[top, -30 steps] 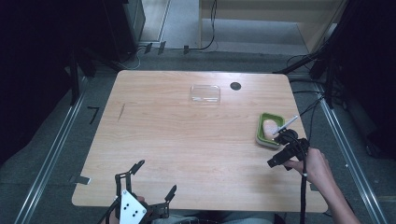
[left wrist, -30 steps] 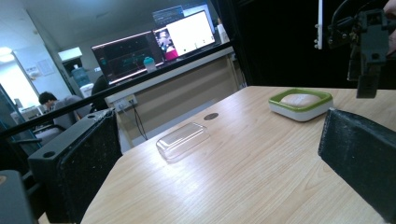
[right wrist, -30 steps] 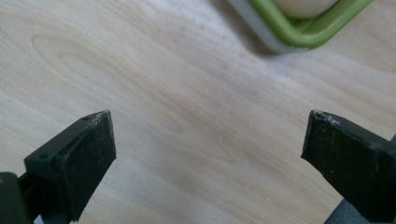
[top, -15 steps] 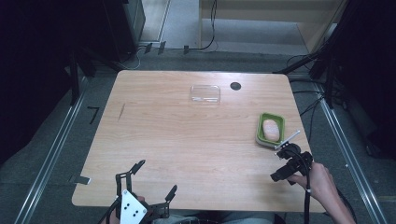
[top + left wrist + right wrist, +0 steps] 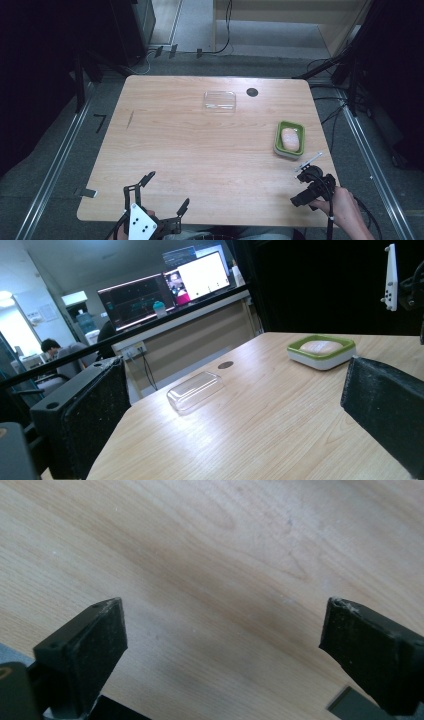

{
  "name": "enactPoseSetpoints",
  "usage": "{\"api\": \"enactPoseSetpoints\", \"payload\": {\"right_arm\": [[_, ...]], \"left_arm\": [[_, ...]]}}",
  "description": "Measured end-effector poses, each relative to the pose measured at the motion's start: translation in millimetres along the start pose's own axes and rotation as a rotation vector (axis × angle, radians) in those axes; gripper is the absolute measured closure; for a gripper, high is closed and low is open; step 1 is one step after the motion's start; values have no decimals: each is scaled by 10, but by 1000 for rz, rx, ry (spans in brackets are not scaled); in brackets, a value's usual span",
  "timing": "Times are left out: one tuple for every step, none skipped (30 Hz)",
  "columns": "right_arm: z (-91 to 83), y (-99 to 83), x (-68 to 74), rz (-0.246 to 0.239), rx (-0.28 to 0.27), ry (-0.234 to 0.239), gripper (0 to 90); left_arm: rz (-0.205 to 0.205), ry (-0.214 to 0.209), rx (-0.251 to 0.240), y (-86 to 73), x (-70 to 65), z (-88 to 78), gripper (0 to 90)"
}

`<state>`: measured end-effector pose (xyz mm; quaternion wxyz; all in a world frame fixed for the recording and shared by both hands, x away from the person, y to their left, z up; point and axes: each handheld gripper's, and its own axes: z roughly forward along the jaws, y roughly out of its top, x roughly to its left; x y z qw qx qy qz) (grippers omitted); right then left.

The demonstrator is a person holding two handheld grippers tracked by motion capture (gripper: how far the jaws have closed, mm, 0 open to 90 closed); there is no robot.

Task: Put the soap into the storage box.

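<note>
A green-rimmed dish (image 5: 290,138) holding a pale pinkish lump (image 5: 291,138) sits near the wooden table's (image 5: 200,150) right edge, well apart from a clear plastic lid (image 5: 219,100) lying by a dark round hole (image 5: 252,92) at the far side. The left gripper (image 5: 162,195) hovers at the near edge, jaws spread wide, gripping nothing. The right gripper (image 5: 311,185), held in a hand (image 5: 342,207) at the near right corner, also gapes empty over bare wood.

The high view looks steeply down on the whole light wooden table (image 5: 210,150). The left gripper view skims low across it toward the far edge (monitors beyond). The right gripper view faces its grain closely.
</note>
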<state>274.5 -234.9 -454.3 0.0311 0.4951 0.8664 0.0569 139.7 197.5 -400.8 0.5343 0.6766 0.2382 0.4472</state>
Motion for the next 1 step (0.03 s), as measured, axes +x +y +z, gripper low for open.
{"api": "enactPoseSetpoints", "payload": {"right_arm": [[0,0,0,0,0,0,55]], "left_arm": [[1,1,2,-1,0,1,0]]}}
